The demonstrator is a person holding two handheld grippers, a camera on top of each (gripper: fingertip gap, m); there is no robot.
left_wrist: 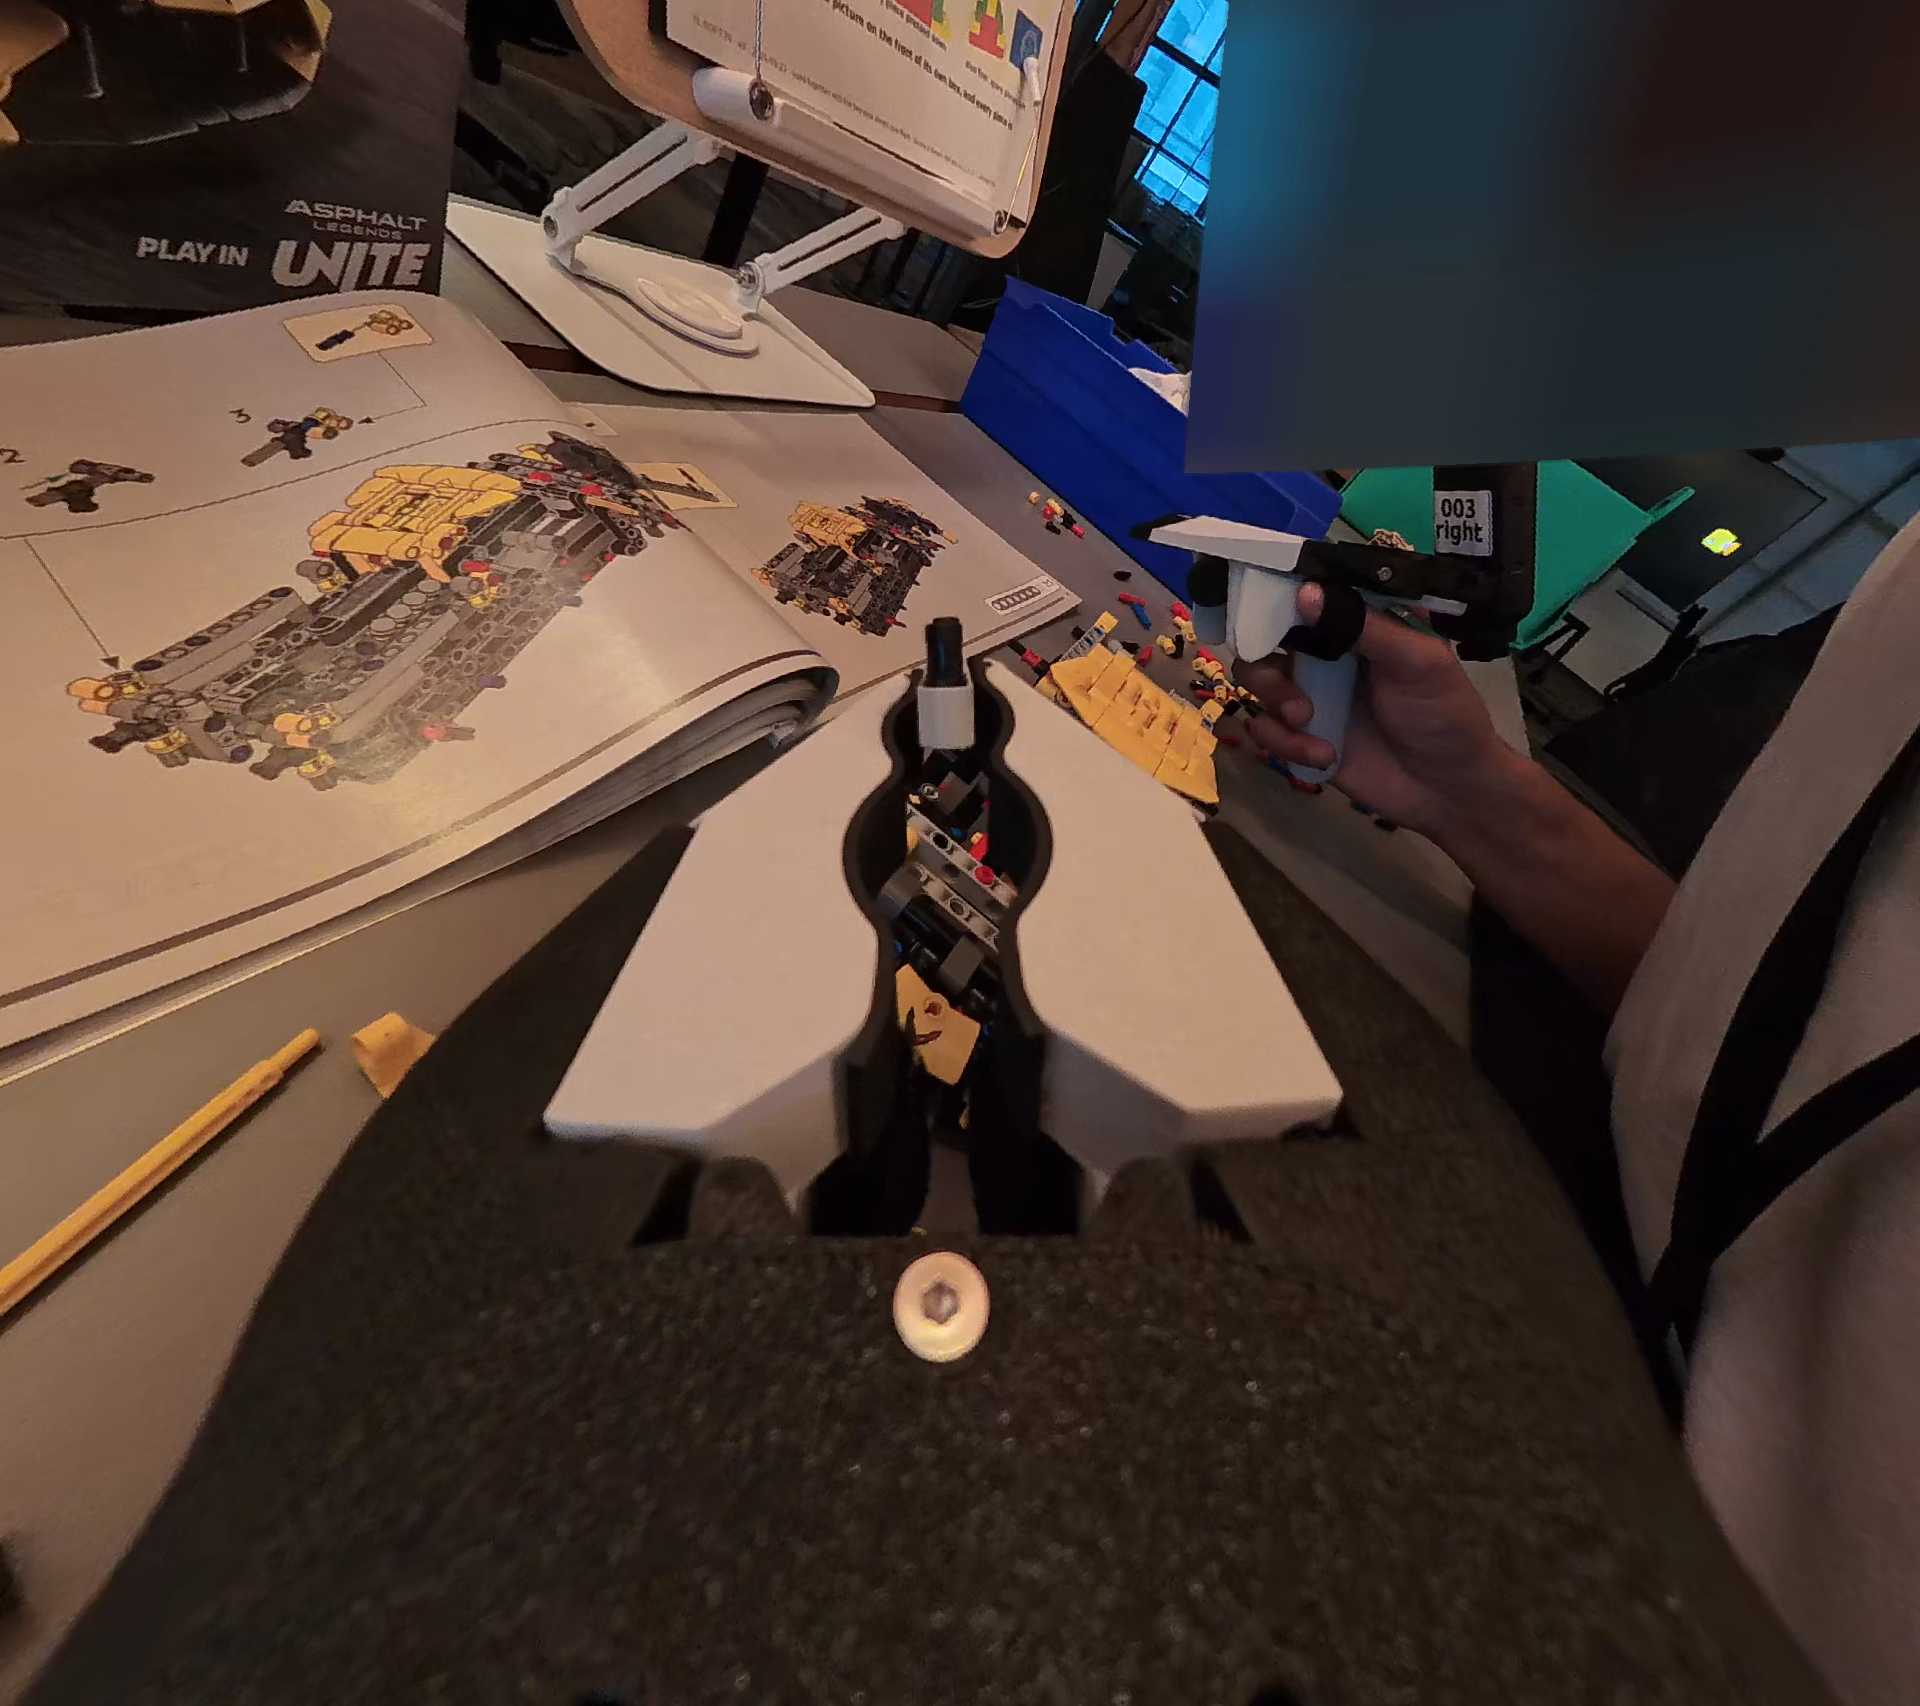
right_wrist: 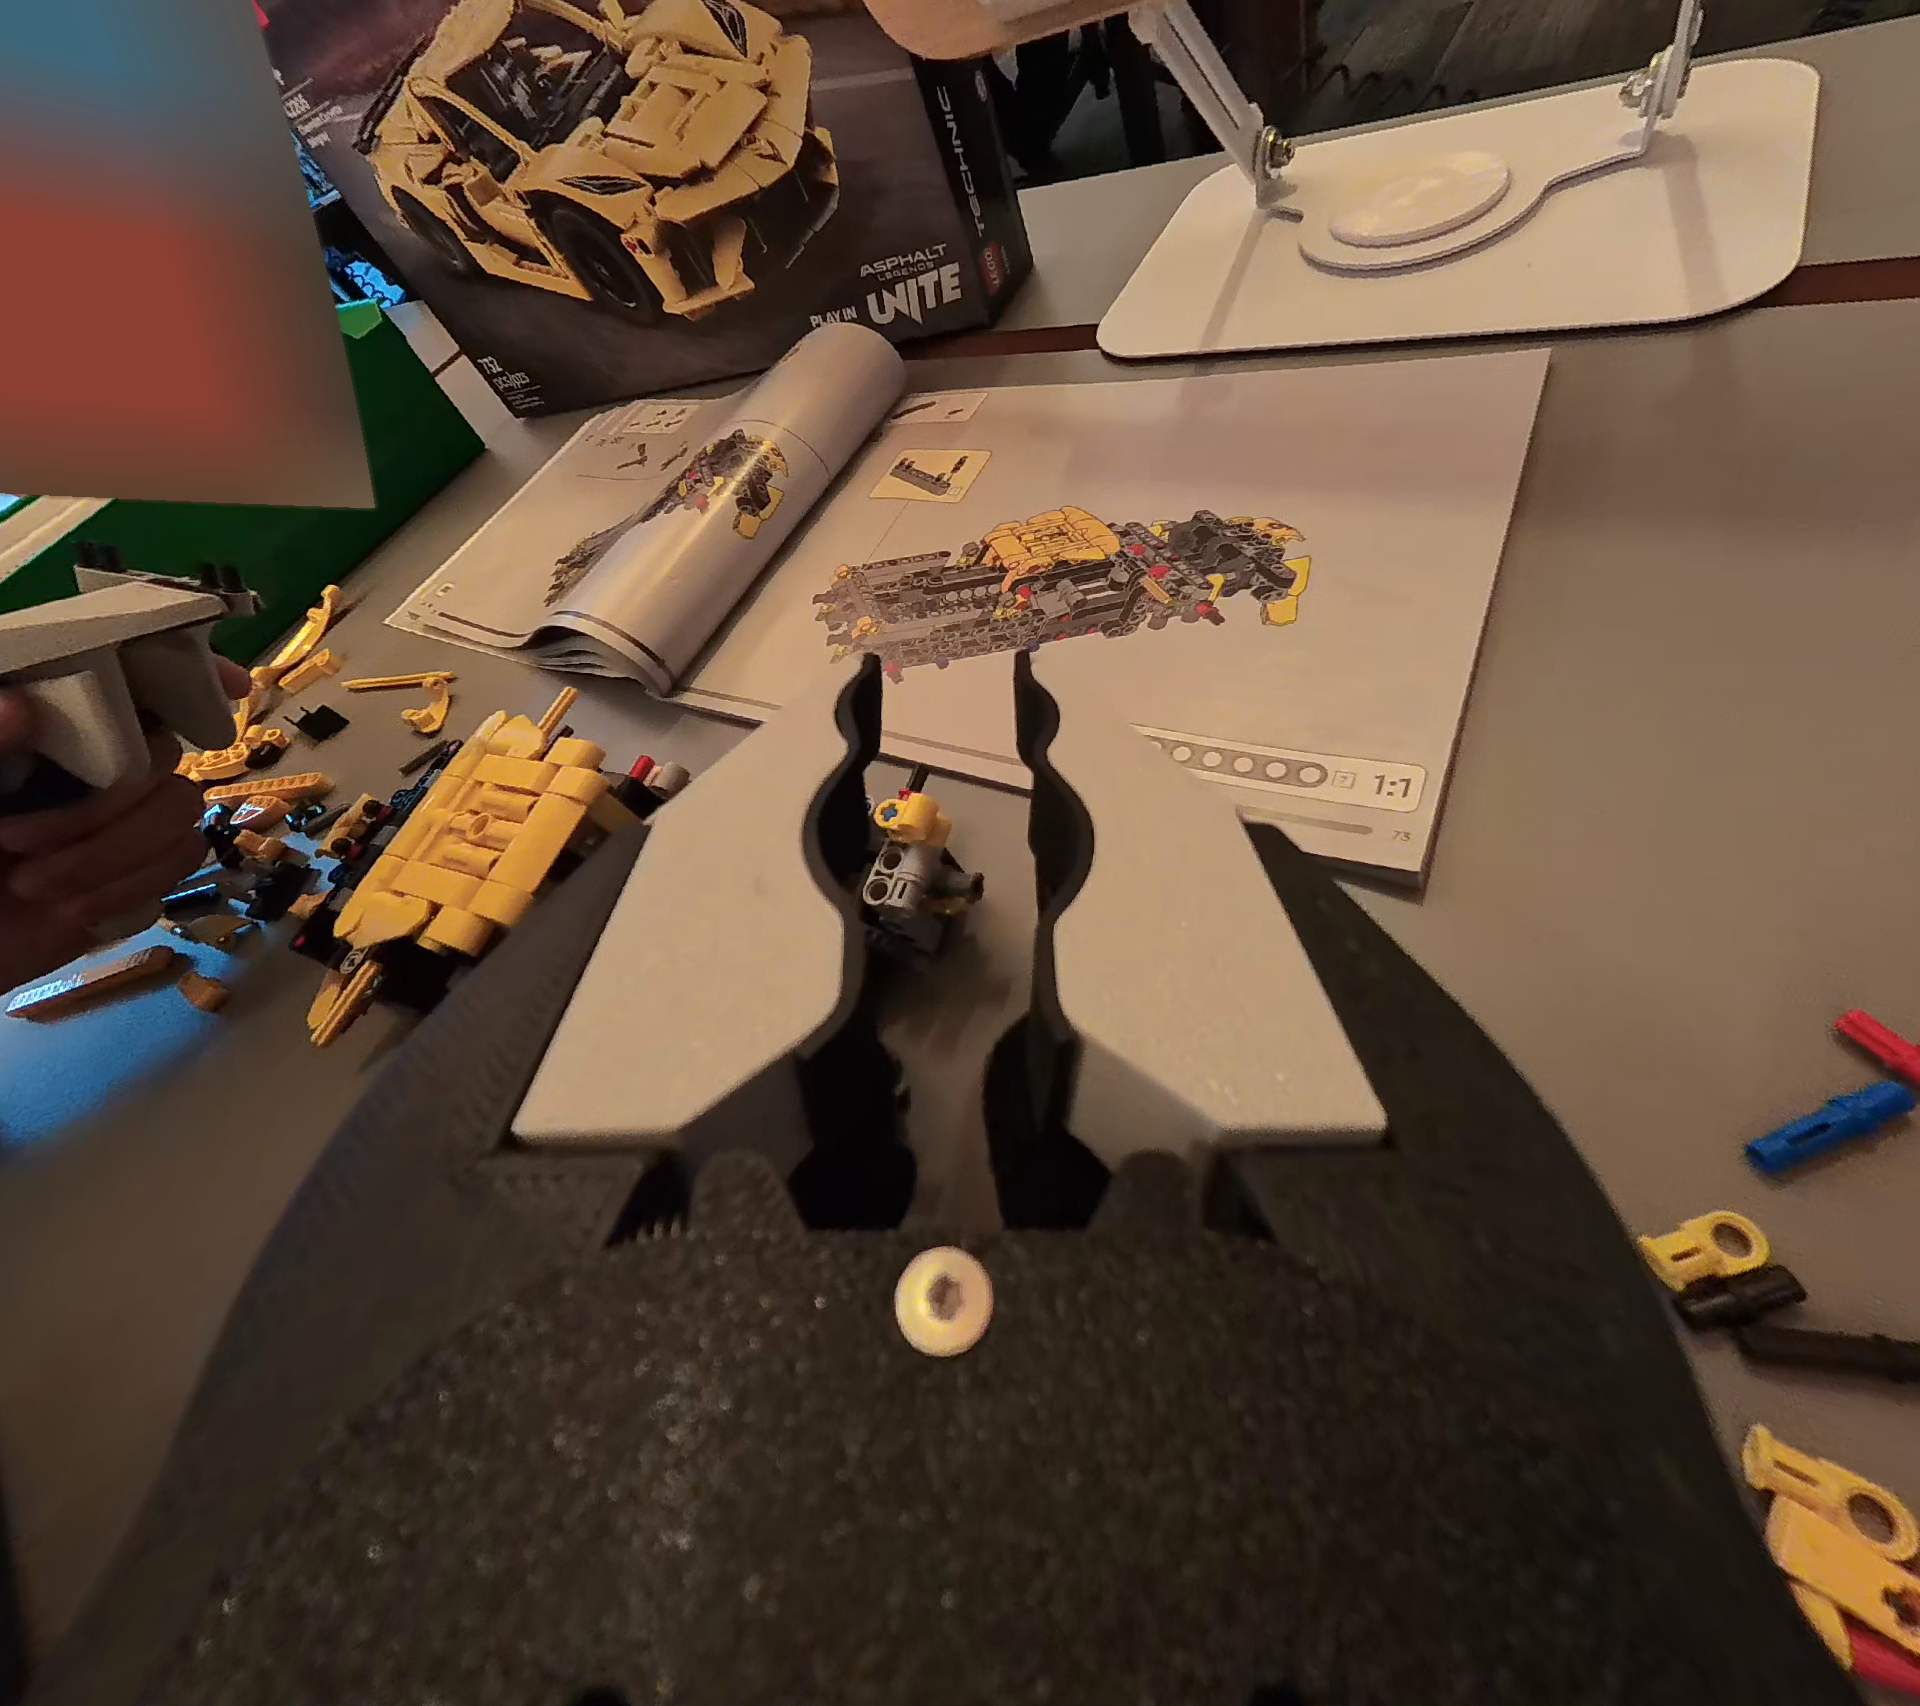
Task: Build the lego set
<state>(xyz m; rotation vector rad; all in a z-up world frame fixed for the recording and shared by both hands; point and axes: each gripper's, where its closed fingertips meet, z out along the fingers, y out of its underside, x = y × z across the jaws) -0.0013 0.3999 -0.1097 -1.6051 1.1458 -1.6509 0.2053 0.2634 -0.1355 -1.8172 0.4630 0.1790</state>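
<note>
The table (right_wrist: 1662,513) carries everything. The box (right_wrist: 644,129) stands at eleven o'clock in the right wrist view, probably so its picture serves as reference. The manual (right_wrist: 1195,534) lies open at twelve o'clock with the stand (right_wrist: 1455,222) behind it, both turned toward the builder for reading. The yellow-and-black model (right_wrist: 468,846) sits at nine o'clock among loose parts (right_wrist: 270,783), within easy reach.

The left gripper (left_wrist: 940,700) has its jaws drawn narrow on a small black-and-white piece (left_wrist: 943,690), which pokes up at the tips; it is raised off the table, likely to be carried to the build. The right gripper (right_wrist: 945,690) stands partly open and grips nothing. A small grey-and-yellow subassembly (right_wrist: 914,877) rests on the table between its fingers, seemingly the next pick.

Only the left wrist view shows the blue bin (left_wrist: 1091,409) at two o'clock and a yellow axle (left_wrist: 156,1157) at eight. Only the right wrist view shows the blue pin (right_wrist: 1829,1126) and the red one (right_wrist: 1881,1043) at three o'clock.
</note>
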